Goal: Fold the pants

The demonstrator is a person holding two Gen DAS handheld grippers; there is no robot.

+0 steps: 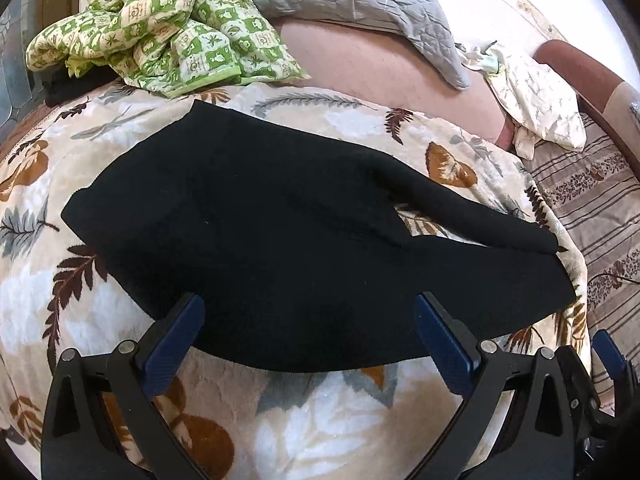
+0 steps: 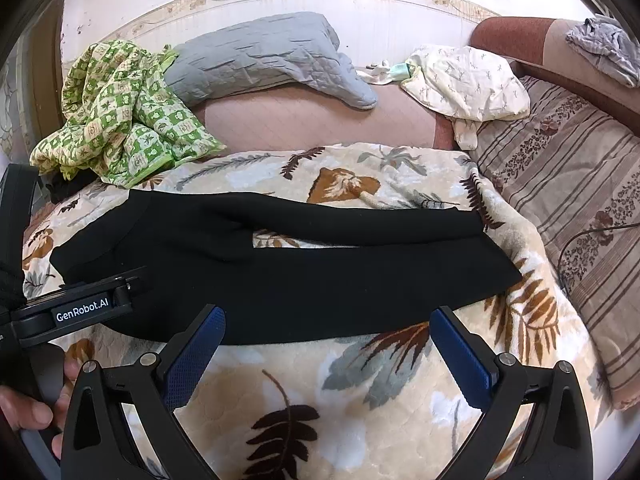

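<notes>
- While lying flat across the frame's middle on the leaf-print blanket [image 2: 360, 392], black pants [image 2: 280, 280] unfolded, legs splayed toward the right.
- Left gripper [image 1: 308, 320] and right gripper [image 2: 328, 332]: jaws spread, empty, low in frame.
- Risk: pinching plush blanket along with thin fabric, dragging both.

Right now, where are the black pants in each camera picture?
Left wrist view: the black pants fill the middle, just past the open left gripper.
Right wrist view: the black pants stretch across the middle, beyond the open right gripper.
Shared landmark: the green checkered quilt, upper left in both.
</notes>
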